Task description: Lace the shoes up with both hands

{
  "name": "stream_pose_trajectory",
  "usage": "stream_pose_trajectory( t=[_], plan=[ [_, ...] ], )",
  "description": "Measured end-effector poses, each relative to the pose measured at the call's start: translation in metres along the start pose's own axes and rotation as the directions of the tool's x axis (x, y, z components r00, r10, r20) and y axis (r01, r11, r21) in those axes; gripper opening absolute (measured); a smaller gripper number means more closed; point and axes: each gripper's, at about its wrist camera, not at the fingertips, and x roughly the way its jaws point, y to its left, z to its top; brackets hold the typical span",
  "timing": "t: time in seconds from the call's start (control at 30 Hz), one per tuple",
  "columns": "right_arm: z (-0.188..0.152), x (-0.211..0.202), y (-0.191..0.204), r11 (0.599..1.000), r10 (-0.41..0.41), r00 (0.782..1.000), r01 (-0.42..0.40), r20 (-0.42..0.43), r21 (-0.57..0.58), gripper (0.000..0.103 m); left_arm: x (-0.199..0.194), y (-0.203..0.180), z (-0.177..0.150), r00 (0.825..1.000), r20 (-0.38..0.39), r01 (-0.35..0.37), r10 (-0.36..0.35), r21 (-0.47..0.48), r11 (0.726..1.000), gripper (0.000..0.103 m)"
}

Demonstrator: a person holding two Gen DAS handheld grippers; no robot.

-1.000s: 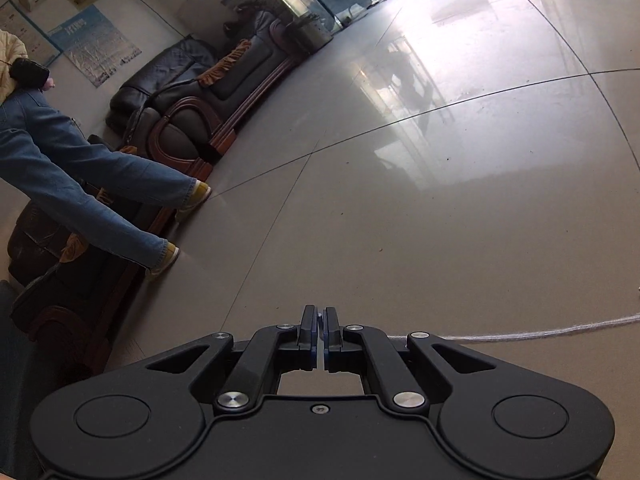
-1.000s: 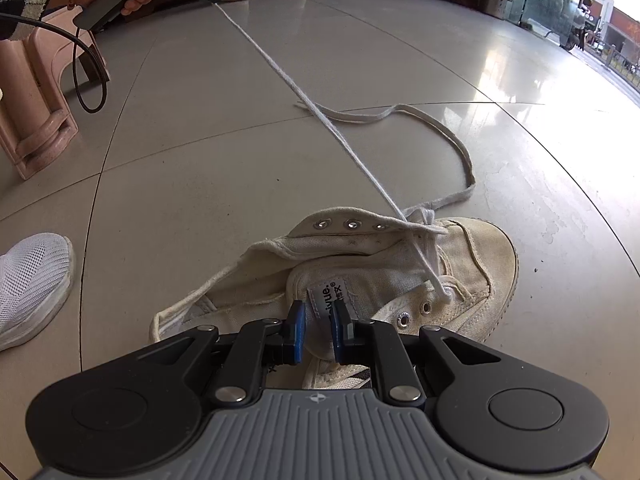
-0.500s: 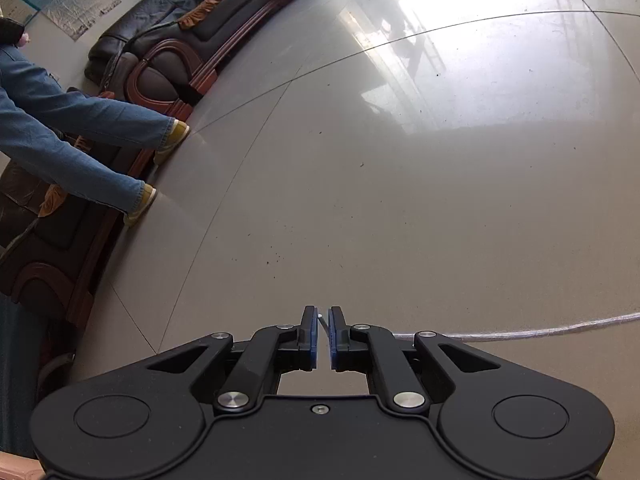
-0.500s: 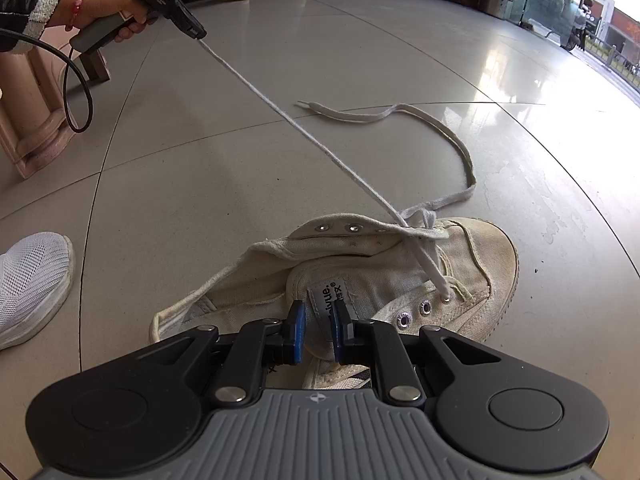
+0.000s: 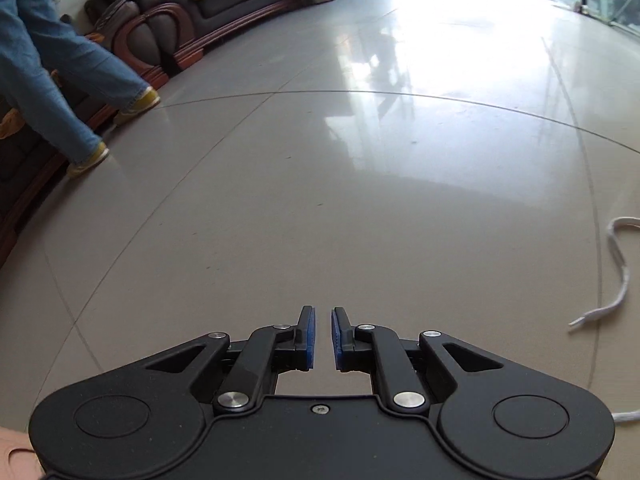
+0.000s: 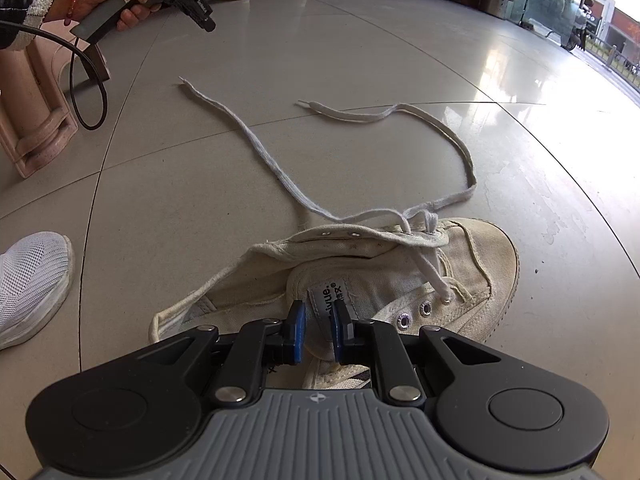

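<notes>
Now, shoe: the cream canvas shoe (image 6: 400,276) lies on its side on the tiled floor (image 6: 360,60), toe to the right and opening to the near left, so both rows of eyelets (image 6: 416,314) face up where the claws can get at them.
Right claw: the right gripper (image 6: 318,332) is clenched on the shoe's tongue (image 6: 320,300), just below its grey label; my reading is that it pins the shoe so a tug on the lace cannot drag it.
Lace: the white lace (image 6: 400,216) crosses only the eyelets nearest the toe. Both ends trail slack on the floor beyond the shoe, one tip (image 6: 184,80) far left, the other (image 6: 304,103) near the middle.
Left claw: the left gripper (image 5: 323,334) is released; its jaws have just been opening, and bare floor shows in the narrow gap between the blue pads (image 5: 307,338). It hangs above the floor at far left, close to the far-left lace tip.
Stage: early, I judge; most eyelets are empty.
Next move: probably pick a tip up again, which calls for a pinch close to its stiff end.
Bystanders: a white sneaker (image 6: 32,284) rests near left; jeans-clad legs (image 5: 60,76) stand far off by the sofa (image 5: 192,12).
</notes>
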Motion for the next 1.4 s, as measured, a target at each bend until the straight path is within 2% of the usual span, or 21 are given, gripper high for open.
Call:
stream_pose_trajectory(
  t=[0.03, 0.07, 0.13, 0.3, 0.47, 0.57, 0.67, 0.77, 0.83, 0.9, 0.97, 1.0, 1.03, 1.07, 1.1, 1.17, 1.23, 1.37, 1.4],
  plan=[
    [0.0, 0.0, 0.0, 1.0, 0.0, 1.0, 0.0, -0.001, 0.0, 0.016, 0.001, -0.022, 0.003, 0.993, -0.004, 0.117, -0.117, 0.079, 0.99, 0.011],
    [0.0, 0.0, 0.0, 1.0, 0.0, 1.0, 0.0, -0.001, 0.0, 0.016, 0.003, -0.041, 0.005, 0.98, -0.014, 0.198, -0.198, 0.145, 0.969, 0.011],
    [0.0, 0.001, 0.0, 1.0, 0.001, 1.0, -0.001, 0.0, 0.003, 0.016, 0.011, -0.085, 0.006, 0.958, -0.045, 0.282, -0.283, 0.307, 0.909, 0.011],
    [-0.001, 0.001, -0.001, 1.0, 0.007, 1.0, -0.007, 0.005, 0.013, 0.016, 0.042, -0.144, 0.01, 0.94, -0.14, 0.336, -0.31, 0.523, 0.783, 0.012],
    [-0.002, 0.0, -0.005, 1.0, 0.017, 1.0, -0.017, 0.01, 0.026, 0.016, 0.059, -0.166, 0.014, 0.936, -0.182, 0.349, -0.302, 0.606, 0.715, 0.012],
    [-0.002, 0.0, -0.006, 0.999, 0.022, 1.0, -0.023, 0.011, 0.029, 0.016, 0.065, -0.172, 0.012, 0.937, -0.19, 0.344, -0.292, 0.639, 0.688, 0.021],
    [-0.003, 0.0, -0.008, 0.999, 0.029, 0.999, -0.03, 0.012, 0.033, 0.016, 0.07, -0.173, 0.017, 0.933, -0.2, 0.355, -0.299, 0.644, 0.678, 0.02],
    [-0.003, -0.001, -0.009, 0.999, 0.032, 0.999, -0.032, 0.013, 0.035, 0.016, 0.073, -0.17, 0.023, 0.925, -0.231, 0.379, -0.302, 0.611, 0.694, 0.015],
    [-0.003, 0.0, -0.009, 0.999, 0.032, 0.999, -0.033, 0.015, 0.037, 0.016, 0.076, -0.167, 0.024, 0.919, -0.256, 0.393, -0.299, 0.575, 0.718, 0.0],
    [-0.003, -0.001, -0.009, 0.999, 0.032, 0.999, -0.032, 0.015, 0.039, 0.016, 0.078, -0.162, 0.029, 0.919, -0.271, 0.392, -0.288, 0.529, 0.753, 0.0],
    [-0.004, -0.002, -0.009, 0.999, 0.029, 0.999, -0.03, 0.014, 0.037, 0.016, 0.071, -0.152, 0.032, 0.905, -0.289, 0.415, -0.313, 0.435, 0.799, 0.0],
    [-0.003, -0.001, -0.009, 0.999, 0.029, 0.999, -0.029, 0.014, 0.036, 0.016, 0.065, -0.145, 0.036, 0.891, -0.294, 0.439, -0.347, 0.358, 0.824, 0.0],
    [-0.003, -0.001, -0.009, 0.999, 0.028, 1.0, -0.028, 0.015, 0.037, 0.016, 0.057, -0.139, 0.038, 0.868, -0.3, 0.474, -0.396, 0.264, 0.84, 0.0],
    [-0.003, -0.001, -0.009, 0.999, 0.027, 1.0, -0.027, 0.016, 0.037, 0.016, 0.047, -0.135, 0.038, 0.834, -0.304, 0.52, -0.461, 0.153, 0.84, 0.0],
    [-0.004, -0.001, -0.009, 0.999, 0.027, 1.0, -0.027, 0.017, 0.038, 0.016, 0.038, -0.131, 0.038, 0.797, -0.299, 0.56, -0.524, 0.041, 0.828, 0.0],
    [-0.004, -0.001, -0.01, 0.999, 0.027, 0.999, -0.028, 0.018, 0.039, 0.016, 0.019, -0.128, 0.036, 0.715, -0.264, 0.637, -0.647, -0.135, 0.759, 0.0],
    [-0.004, -0.001, -0.011, 0.999, 0.028, 0.999, -0.029, 0.018, 0.038, 0.016, 0.008, -0.133, 0.029, 0.617, -0.22, 0.698, -0.756, -0.292, 0.654, 0.0],
    [-0.004, -0.001, -0.013, 0.999, 0.032, 0.999, -0.033, 0.019, 0.039, 0.016, 0.015, -0.162, 0.013, 0.446, -0.165, 0.716, -0.88, -0.524, 0.461, 0.0],
    [-0.004, -0.002, -0.013, 0.999, 0.031, 0.999, -0.032, 0.019, 0.04, 0.016, 0.019, -0.17, 0.009, 0.413, -0.156, 0.711, -0.897, -0.56, 0.425, 0.0]
  ],
)
